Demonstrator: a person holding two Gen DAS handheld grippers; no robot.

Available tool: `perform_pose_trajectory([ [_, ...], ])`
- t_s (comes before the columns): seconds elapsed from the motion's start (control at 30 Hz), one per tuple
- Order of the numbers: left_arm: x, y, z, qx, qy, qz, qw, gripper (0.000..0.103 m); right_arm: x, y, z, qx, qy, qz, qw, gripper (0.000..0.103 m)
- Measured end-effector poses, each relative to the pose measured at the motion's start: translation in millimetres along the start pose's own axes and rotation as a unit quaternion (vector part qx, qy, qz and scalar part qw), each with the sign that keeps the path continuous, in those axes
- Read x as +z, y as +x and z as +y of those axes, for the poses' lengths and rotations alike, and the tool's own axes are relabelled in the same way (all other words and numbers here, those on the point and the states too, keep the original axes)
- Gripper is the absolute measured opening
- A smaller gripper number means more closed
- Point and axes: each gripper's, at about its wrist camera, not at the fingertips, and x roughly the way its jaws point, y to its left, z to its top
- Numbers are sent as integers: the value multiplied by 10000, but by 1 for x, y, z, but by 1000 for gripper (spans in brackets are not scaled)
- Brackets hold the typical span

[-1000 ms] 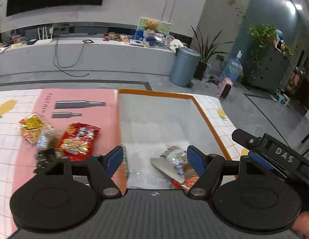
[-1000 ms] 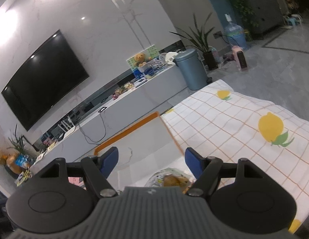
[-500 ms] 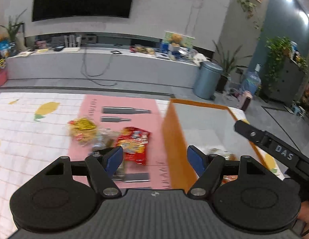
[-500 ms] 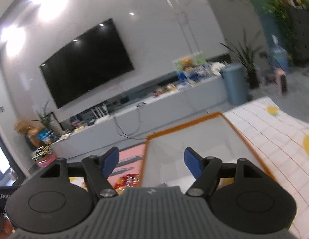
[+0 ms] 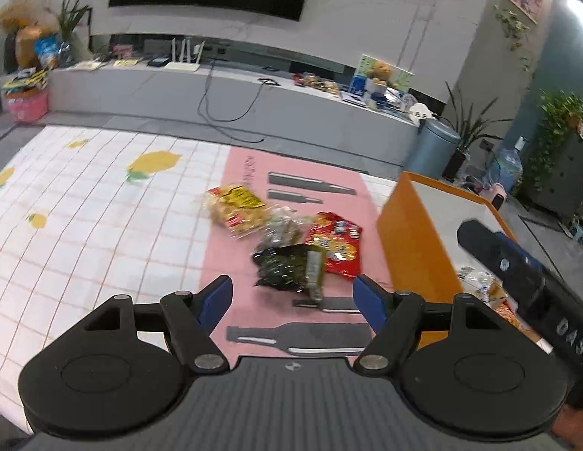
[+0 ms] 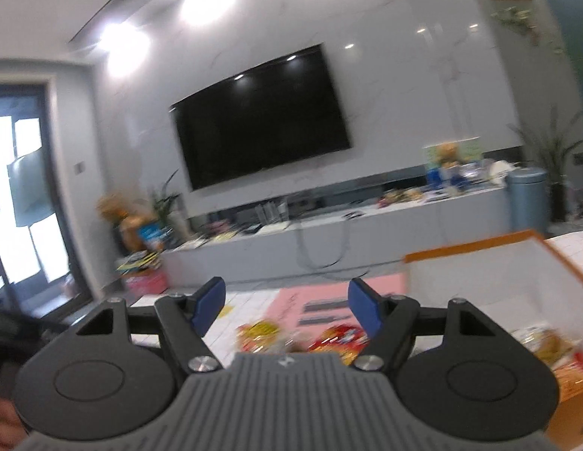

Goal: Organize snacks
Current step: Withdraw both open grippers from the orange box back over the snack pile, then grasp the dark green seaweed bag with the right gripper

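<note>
My left hand-held gripper (image 5: 292, 295) hangs wide open and empty over the pink mat (image 5: 231, 263), lined up on the dark green packet (image 5: 287, 268). To me the step is fetching the next snack: drop, close on that packet. The red packet (image 5: 338, 244) touches it; the orange box (image 5: 411, 233) wall stands near. My right hand-held gripper (image 6: 283, 310) is open, empty.

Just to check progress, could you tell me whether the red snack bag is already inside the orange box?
No, the red snack bag lies on the pink mat, outside the orange box.
</note>
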Motion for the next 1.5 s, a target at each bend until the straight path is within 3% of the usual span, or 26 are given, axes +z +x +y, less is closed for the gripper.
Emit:
perform_pose_trajectory([
  [0.3, -18, 21, 43, 24, -364, 264, 9990, 86, -33, 27, 31, -14, -1005, 482, 9938, 67],
  [0.67, -29, 48, 56, 25, -180, 529, 9984, 86, -81, 66, 35, -503, -1468, 1147, 9812, 71],
  [0.83, -30, 56, 53, -51, -108, 671, 9977, 86, -98, 82, 34, -671, -1438, 1269, 9791, 77],
  [1.03, -32, 64, 53, 45, -102, 914, 9957, 86, -109, 86, 32, -887, -1471, 1415, 9749, 96],
  [1.2, -34, 64, 53, 60, -92, 971, 9952, 86, -111, 86, 21, -1014, -1174, 1515, 9762, 98],
  [1.4, -28, 63, 53, 76, -104, 944, 9955, 86, -102, 86, 24, -1012, -1231, 1087, 9812, 99],
  [1.5, -24, 61, 57, 108, -151, 892, 9958, 86, -98, 91, 22, -845, -984, 1099, 9854, 99],
])
